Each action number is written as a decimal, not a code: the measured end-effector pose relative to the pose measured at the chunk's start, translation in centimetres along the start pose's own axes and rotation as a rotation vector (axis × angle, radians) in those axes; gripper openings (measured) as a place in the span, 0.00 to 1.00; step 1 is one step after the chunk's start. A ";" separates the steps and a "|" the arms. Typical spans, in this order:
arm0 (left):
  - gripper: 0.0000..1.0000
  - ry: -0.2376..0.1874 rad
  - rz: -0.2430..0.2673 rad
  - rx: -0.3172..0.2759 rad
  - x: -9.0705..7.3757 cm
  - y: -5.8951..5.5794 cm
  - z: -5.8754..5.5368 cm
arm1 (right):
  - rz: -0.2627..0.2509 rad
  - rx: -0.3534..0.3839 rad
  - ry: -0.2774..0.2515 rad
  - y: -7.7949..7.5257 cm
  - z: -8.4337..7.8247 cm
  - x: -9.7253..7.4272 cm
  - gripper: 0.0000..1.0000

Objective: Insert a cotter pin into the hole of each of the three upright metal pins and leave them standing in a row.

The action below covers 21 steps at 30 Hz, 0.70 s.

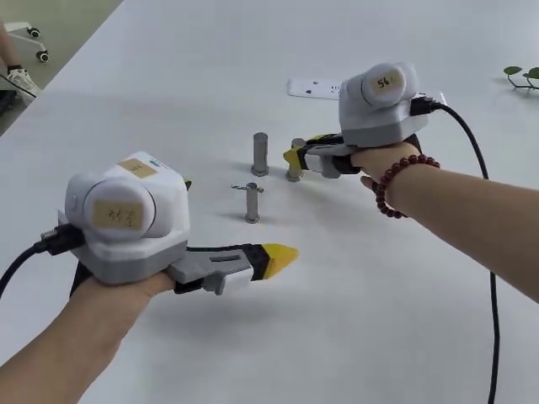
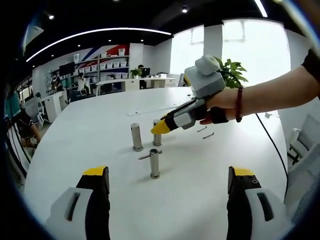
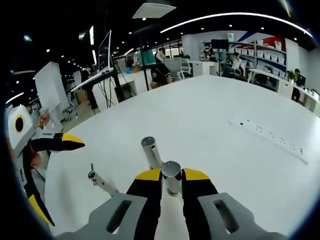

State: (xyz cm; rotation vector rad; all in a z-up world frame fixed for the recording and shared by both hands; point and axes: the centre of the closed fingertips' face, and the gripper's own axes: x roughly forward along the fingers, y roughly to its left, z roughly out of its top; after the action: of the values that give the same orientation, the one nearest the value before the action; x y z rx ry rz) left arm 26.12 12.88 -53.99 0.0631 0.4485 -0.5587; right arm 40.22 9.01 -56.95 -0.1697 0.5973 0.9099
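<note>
**Head view.** The left gripper (image 1: 282, 255) is held level near the body. Its forearm enters from the lower left and its tip points right above the surface (image 1: 379, 320). The right gripper (image 1: 296, 156), with its forearm entering from the right, points left and is closed on the right pin (image 1: 295, 162). The left pin (image 1: 260, 154) stands just beside it. The near pin (image 1: 252, 204) carries a cotter pin (image 1: 245, 188).

**Left gripper view.** The gripper's own jaws are wide apart and empty. All three pins stand upright ahead. Two small metal pieces (image 2: 208, 135) lie beyond them.

**Right gripper view.** The jaws clamp the right pin just below its top.
</note>
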 end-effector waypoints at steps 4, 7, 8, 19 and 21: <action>0.99 0.006 -0.014 -0.002 -0.1 -0.3 -0.1 | -0.007 -0.018 0.002 0.1 0.0 0.0 0.10; 0.99 0.009 -0.016 0.004 -0.2 -0.4 -0.1 | -0.007 -0.039 0.001 0.1 0.0 -0.1 0.09; 0.99 0.008 -0.016 0.006 -0.2 -0.4 -0.1 | -0.007 -0.046 0.002 0.1 0.0 -0.1 0.09; 0.99 0.021 -0.022 -0.004 -0.5 -0.6 -0.4 | 0.000 -0.072 0.010 0.2 0.0 -0.4 0.08; 0.99 0.023 -0.022 -0.005 -0.6 -0.6 -0.4 | 0.004 -0.071 0.006 0.4 -0.1 -0.4 0.08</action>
State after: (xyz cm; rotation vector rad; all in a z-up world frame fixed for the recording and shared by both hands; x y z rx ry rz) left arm 25.17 12.70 -54.09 0.0597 0.4732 -0.5785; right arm 39.74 8.95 -56.78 -0.2356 0.5712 0.9351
